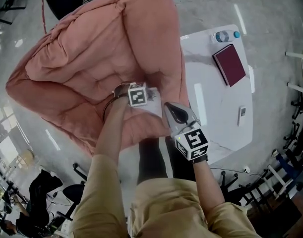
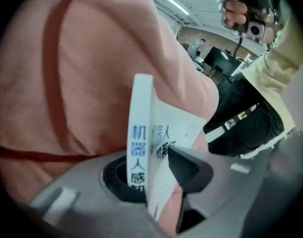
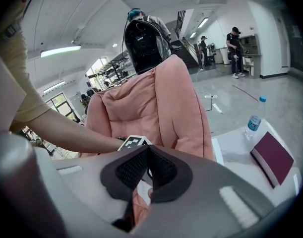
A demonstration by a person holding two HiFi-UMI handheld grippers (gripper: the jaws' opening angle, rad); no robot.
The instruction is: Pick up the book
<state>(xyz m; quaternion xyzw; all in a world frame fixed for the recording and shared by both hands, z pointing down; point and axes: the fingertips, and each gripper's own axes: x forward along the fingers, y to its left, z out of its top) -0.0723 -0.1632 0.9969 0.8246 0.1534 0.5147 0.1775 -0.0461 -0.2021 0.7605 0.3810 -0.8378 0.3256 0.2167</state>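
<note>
1. pink beanbag (image 1: 91, 58) at left, with the white book (image 2: 141, 123) on its front cushion.
2. left gripper (image 2: 156, 157) has its jaws clamped on that book.
3. right gripper (image 3: 147, 150) just beside it, jaws together, empty.
4. white table (image 1: 215, 108) at right bears a maroon book (image 1: 229, 64) and a bottle (image 1: 223, 35).

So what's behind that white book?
The pink chair cushion fills the space behind the white book. The left hand-held gripper covers the book's bottom edge and whatever it rests on.
</note>
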